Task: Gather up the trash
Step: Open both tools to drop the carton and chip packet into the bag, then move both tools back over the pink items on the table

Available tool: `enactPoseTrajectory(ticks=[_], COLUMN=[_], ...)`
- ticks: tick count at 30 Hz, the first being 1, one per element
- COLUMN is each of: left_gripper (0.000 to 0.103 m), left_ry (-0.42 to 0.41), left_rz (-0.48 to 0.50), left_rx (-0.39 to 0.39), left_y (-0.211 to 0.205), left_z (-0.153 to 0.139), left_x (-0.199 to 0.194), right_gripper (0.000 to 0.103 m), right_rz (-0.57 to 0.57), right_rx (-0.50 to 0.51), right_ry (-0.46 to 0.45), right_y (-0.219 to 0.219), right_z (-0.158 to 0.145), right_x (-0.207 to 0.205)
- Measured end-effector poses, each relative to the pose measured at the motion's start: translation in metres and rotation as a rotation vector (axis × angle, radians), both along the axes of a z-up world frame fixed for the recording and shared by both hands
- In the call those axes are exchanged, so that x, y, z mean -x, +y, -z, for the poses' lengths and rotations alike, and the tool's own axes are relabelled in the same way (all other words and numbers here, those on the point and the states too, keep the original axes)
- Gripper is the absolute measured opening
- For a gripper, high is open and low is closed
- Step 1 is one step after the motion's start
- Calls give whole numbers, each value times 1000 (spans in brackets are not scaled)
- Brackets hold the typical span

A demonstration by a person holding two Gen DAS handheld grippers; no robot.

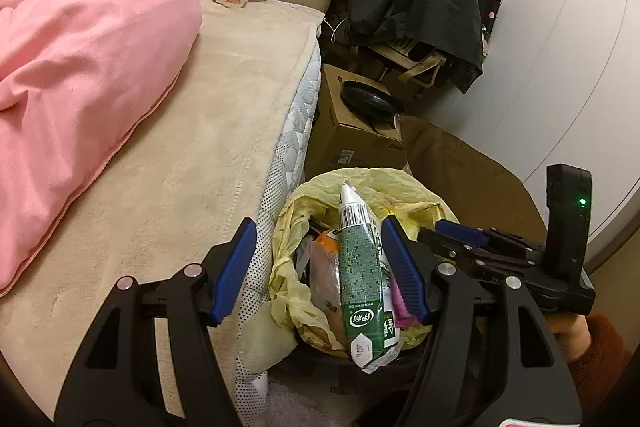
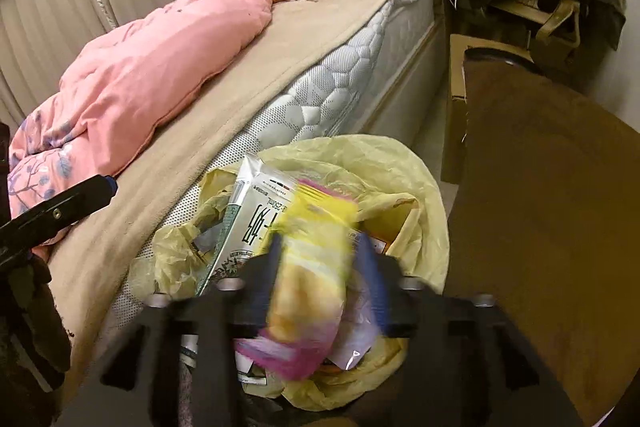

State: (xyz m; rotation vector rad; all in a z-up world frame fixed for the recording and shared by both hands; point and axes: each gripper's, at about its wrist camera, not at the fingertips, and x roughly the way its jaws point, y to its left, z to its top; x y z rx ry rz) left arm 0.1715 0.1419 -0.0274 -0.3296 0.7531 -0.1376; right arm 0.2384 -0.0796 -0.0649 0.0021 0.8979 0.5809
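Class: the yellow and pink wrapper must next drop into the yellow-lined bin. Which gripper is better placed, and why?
Right. The right gripper has the yellow and pink wrapper between its fingers, directly above the bin liner. The left gripper is open with nothing in its grip, above the milk carton.

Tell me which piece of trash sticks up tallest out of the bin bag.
The green-and-white milk carton: it stands on end above the yellow bin bag, while the orange wrapper lies low inside.

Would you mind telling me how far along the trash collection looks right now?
Done: a green milk carton and other wrappers already sit in the yellow-lined trash bin. In hand: the left claw is open over the bin; the right claw has a yellow-pink snack wrapper between its fingers, blurred, above the bin. Left: no loose trash shows on the bed.
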Motion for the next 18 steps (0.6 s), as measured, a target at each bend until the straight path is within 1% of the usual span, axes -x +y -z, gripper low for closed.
enactPoseTrajectory(ticks=[5,9,13,16,18], left_gripper=[61,61,61,61,61], left_ry=[-14,-24,-33,-29,-25], left_rz=[-16,-4,69,156,206], left_rx=[0,12,5,7,4], left_y=[-1,-8,-38,-72,-91], left_z=[-8,-13,-14,-12,-10], left_x=[1,1,-3,-7,-8], right_gripper=[42,42,42,42,42], right_rz=[35,83,143,204,237], right_rx=[14,41,62,89,106], right_ry=[-59,-130,-165,-178,-170], right_y=[-17,-44,-76,-111,-130], right_z=[-18,-39,-52,-58,-59], right_x=[8,27,48,69,79])
